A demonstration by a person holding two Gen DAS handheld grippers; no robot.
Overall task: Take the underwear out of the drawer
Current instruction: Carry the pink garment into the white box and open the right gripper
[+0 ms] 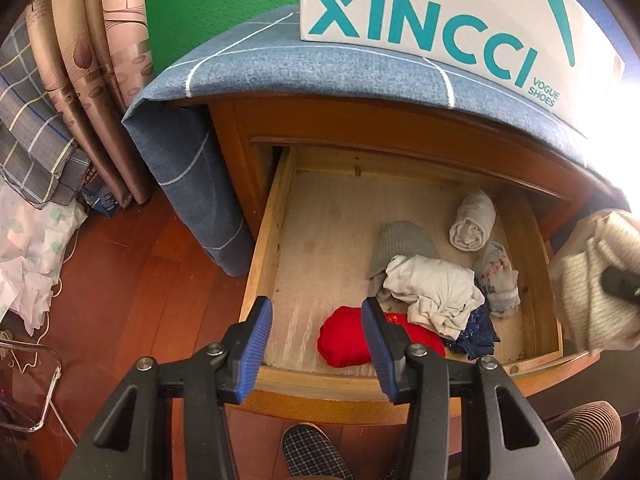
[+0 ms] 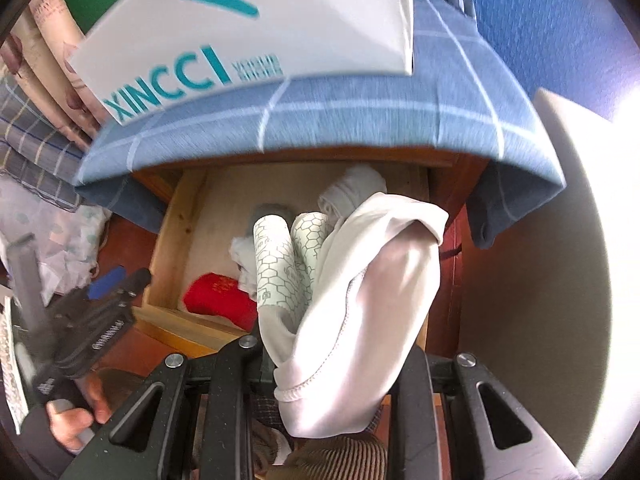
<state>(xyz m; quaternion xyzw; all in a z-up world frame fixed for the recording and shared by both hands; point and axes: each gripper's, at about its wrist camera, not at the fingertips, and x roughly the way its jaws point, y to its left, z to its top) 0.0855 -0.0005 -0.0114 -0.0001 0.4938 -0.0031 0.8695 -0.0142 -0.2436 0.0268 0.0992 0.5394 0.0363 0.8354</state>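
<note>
**One white pair is out, but it could still fall**

One pair of white underwear [image 2: 360, 300] hangs from the right claw [image 2: 320, 364], which is clenched on it, above the open drawer [image 1: 264, 240]. The pinch only has one edge, so the cloth could slip and drop back in. The left claw [image 1: 316, 344] is wide apart and empty, over the drawer's front edge near the red bundle [image 1: 348, 336]. Beyond both claws, the white box [image 1: 440, 8] reads "XINCCI VOGUE SHOES".

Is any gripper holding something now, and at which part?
The right gripper holds white underwear by a bunched edge; the exact part is hidden. The left gripper holds nothing.
</note>
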